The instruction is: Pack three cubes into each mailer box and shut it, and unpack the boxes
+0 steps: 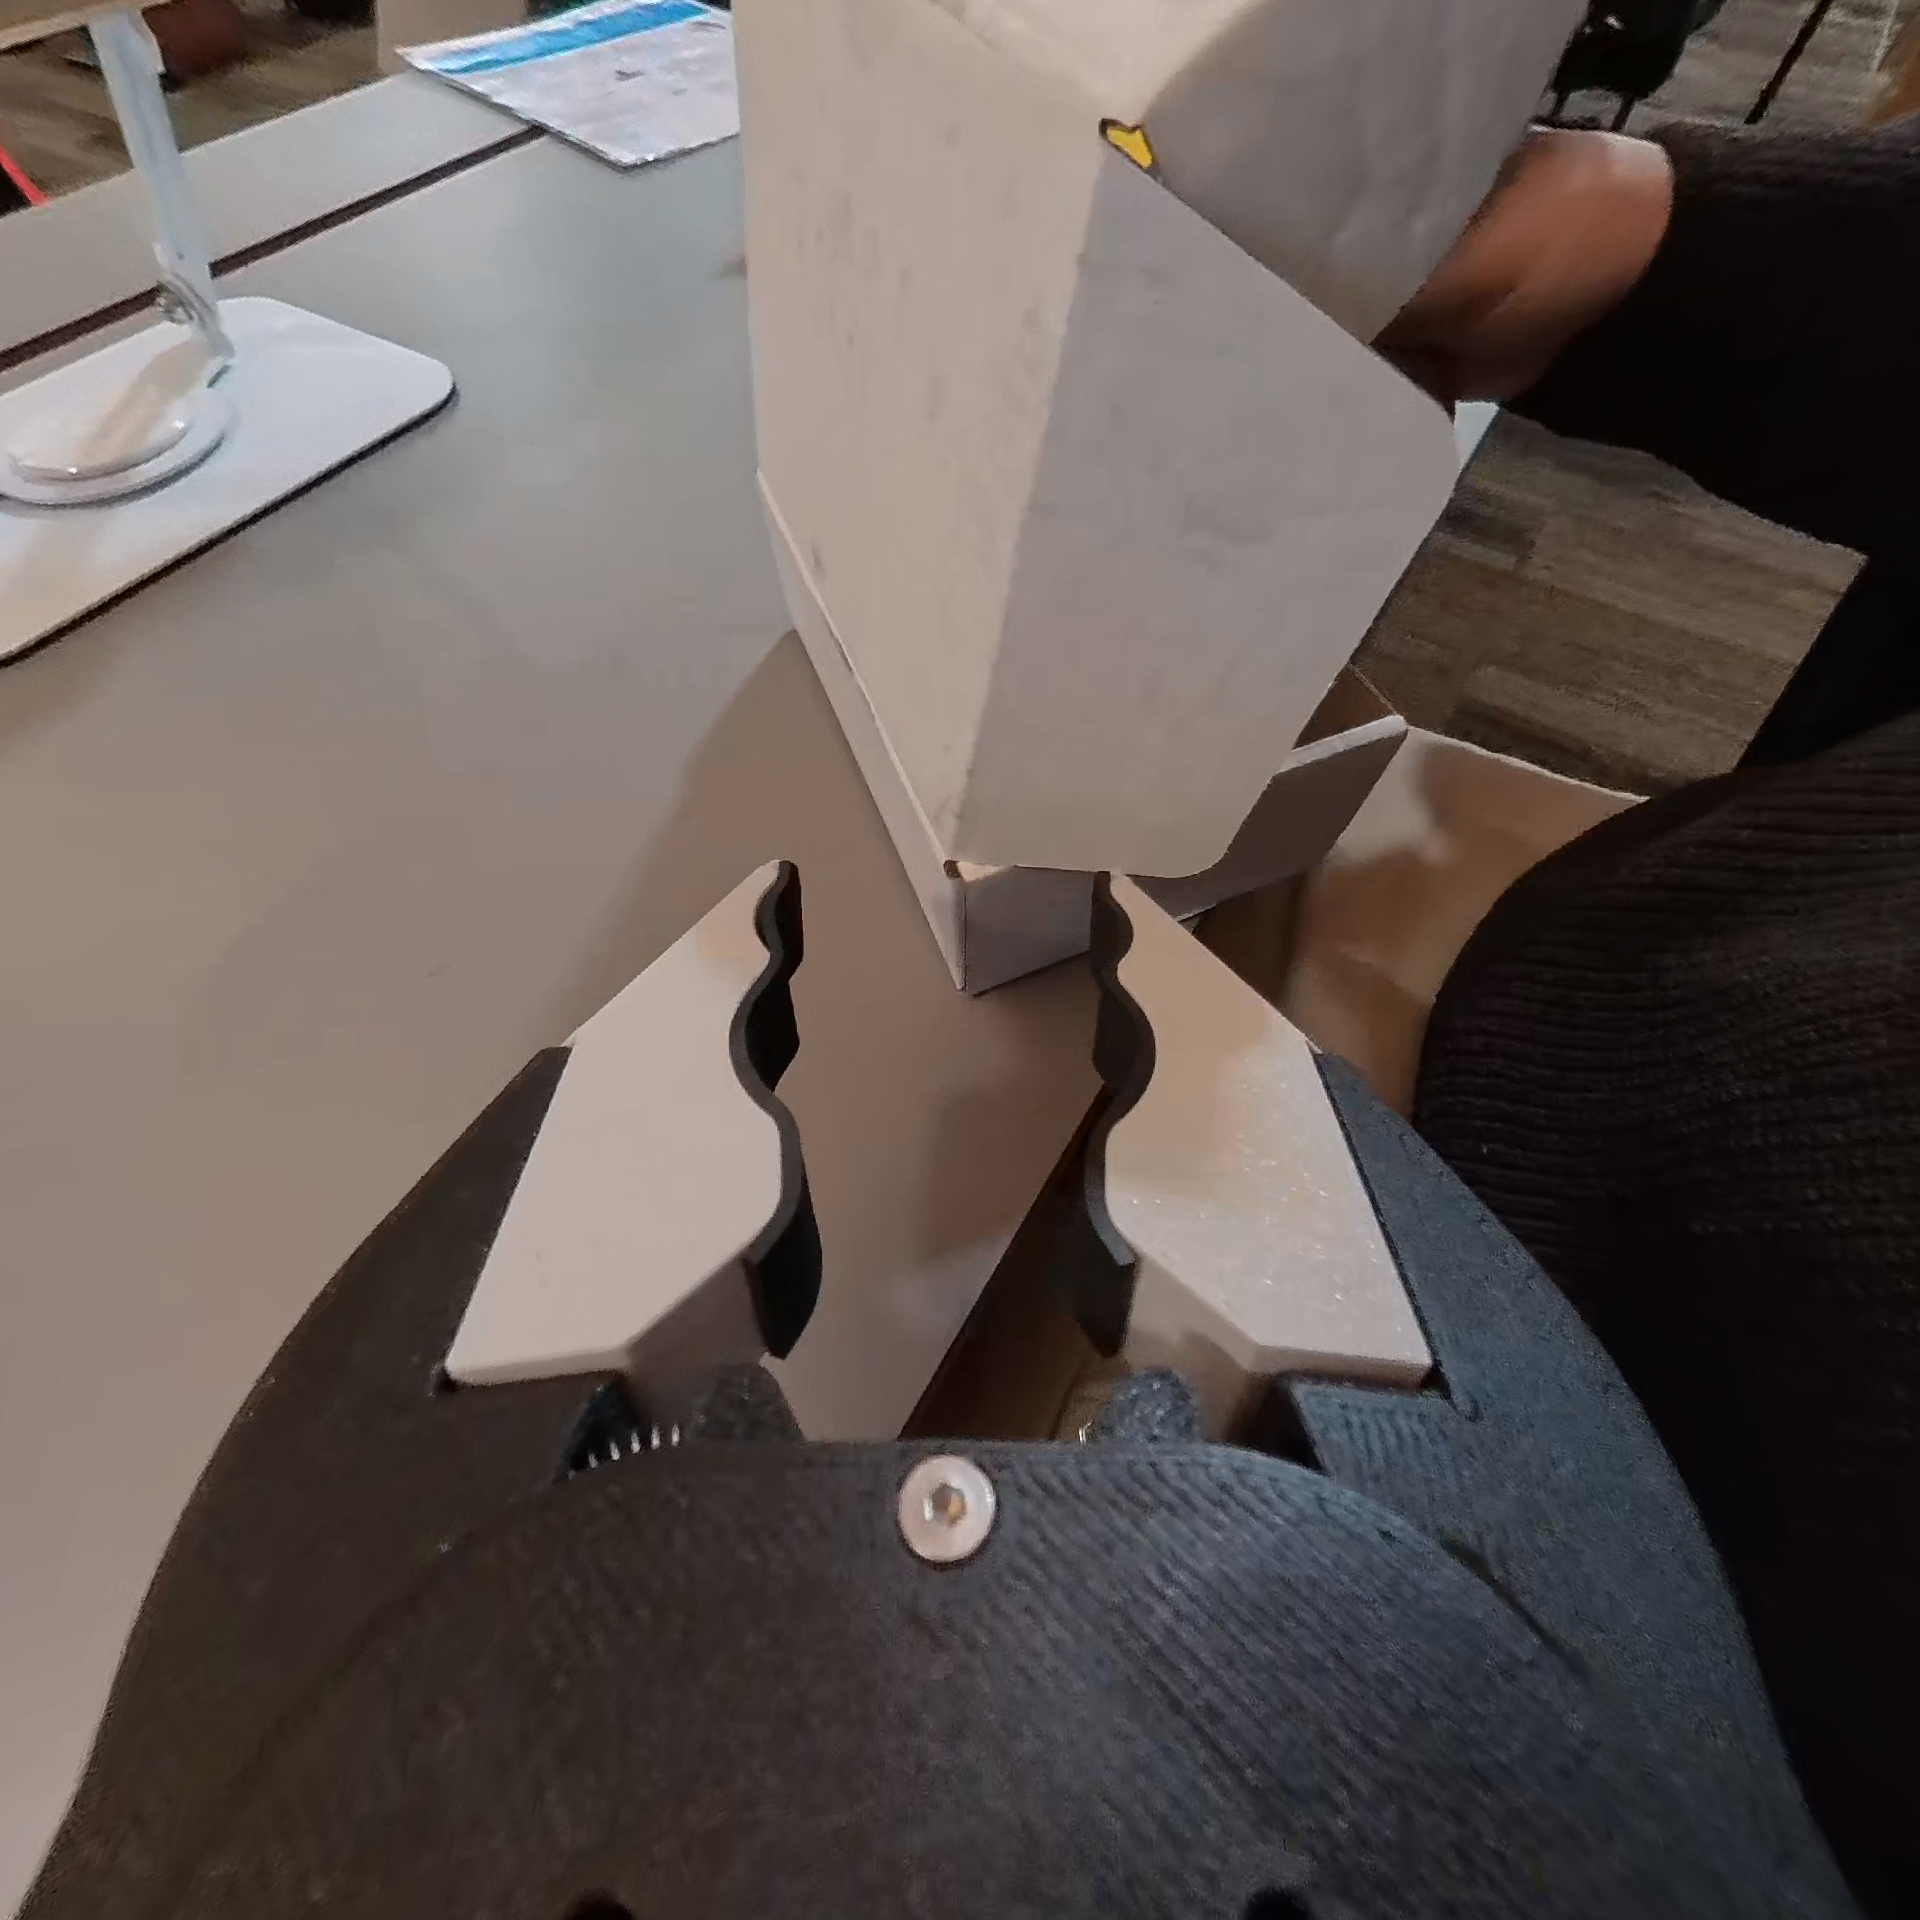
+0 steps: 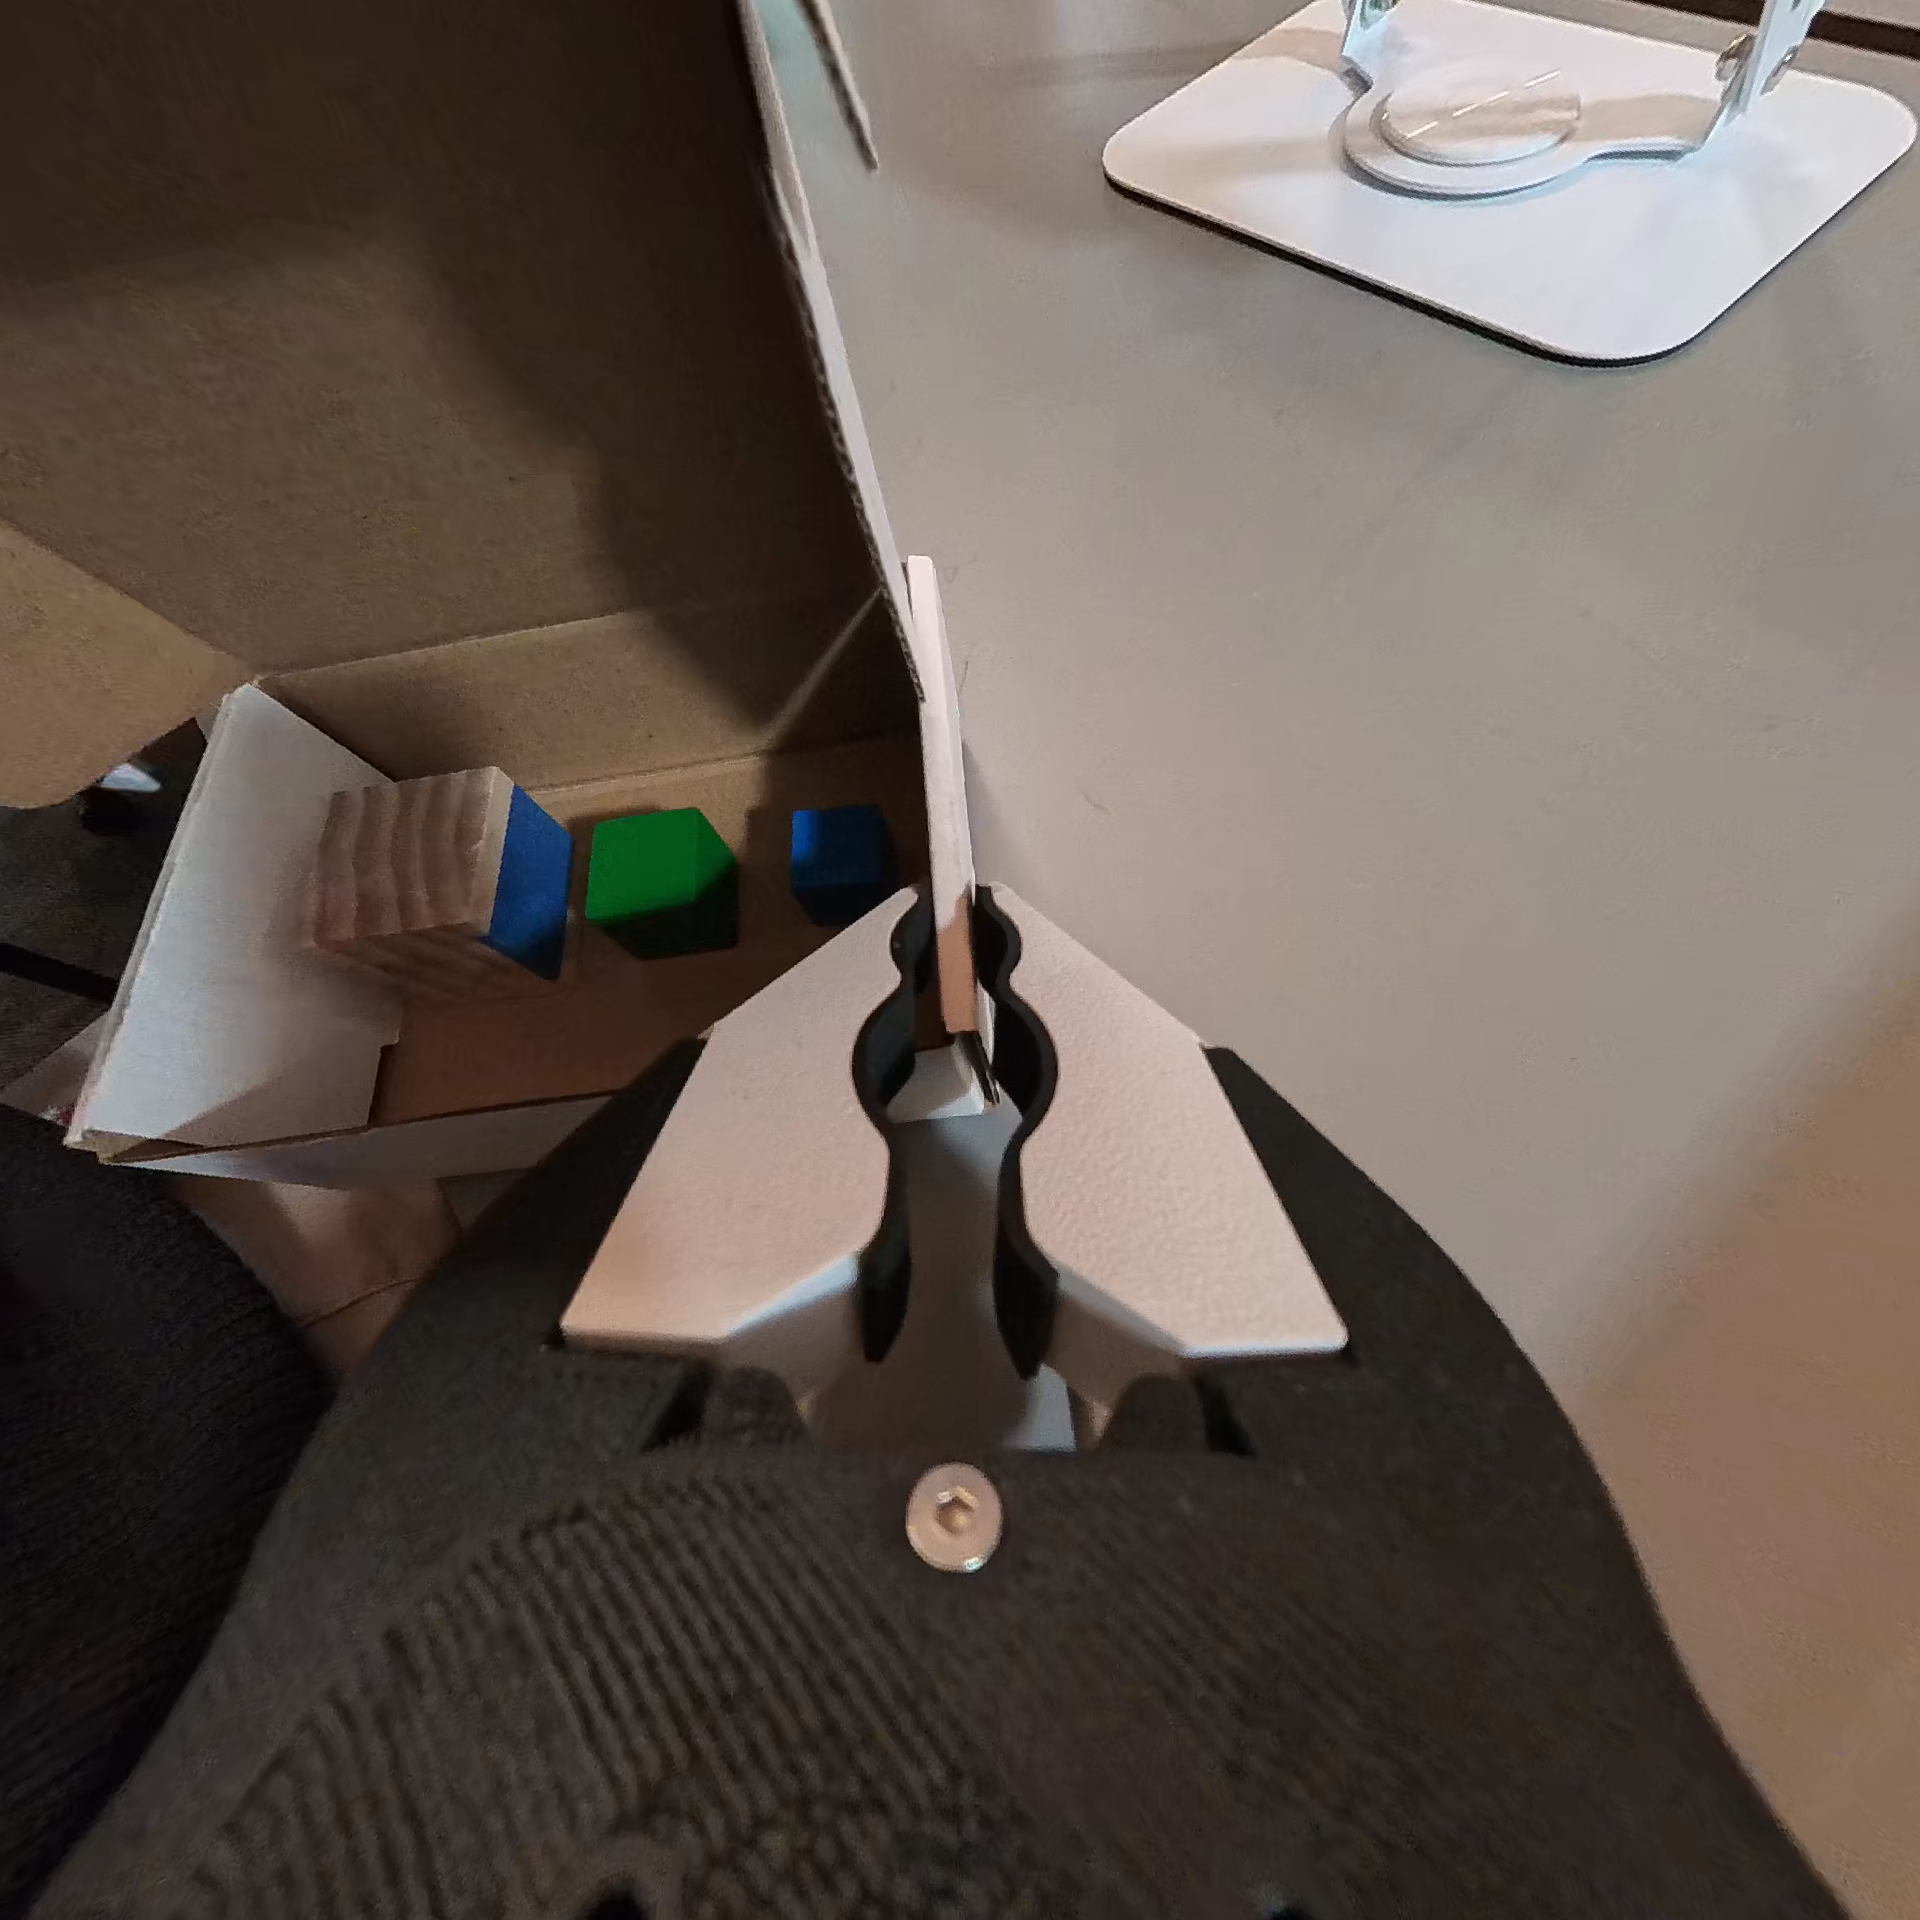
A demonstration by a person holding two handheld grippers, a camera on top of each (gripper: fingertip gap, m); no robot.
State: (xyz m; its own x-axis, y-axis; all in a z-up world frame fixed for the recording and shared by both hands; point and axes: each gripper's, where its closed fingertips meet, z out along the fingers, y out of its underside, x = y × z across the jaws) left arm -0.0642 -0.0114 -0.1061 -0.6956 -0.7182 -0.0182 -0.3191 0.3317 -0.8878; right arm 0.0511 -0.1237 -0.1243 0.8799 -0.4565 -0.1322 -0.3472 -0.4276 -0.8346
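On the grey surface (image 2: 1351,727) the open mailer box (image 2: 416,416) is held by its side flap in the closed right tool (image 2: 945,997); three cubes (image 2: 665,878) lie inside; the left tool (image 1: 945,935) is spread, empty; light, bendable cardboard is judged best gripped at its stiff edges.

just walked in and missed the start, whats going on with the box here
A person is working a white mailer box with two handheld grippers. The right gripper is shut on the box's side wall. The left gripper is open at the box's corner, gripping nothing. The lid is up. Inside are a green cube, a blue cube and a blue-faced wooden cube.
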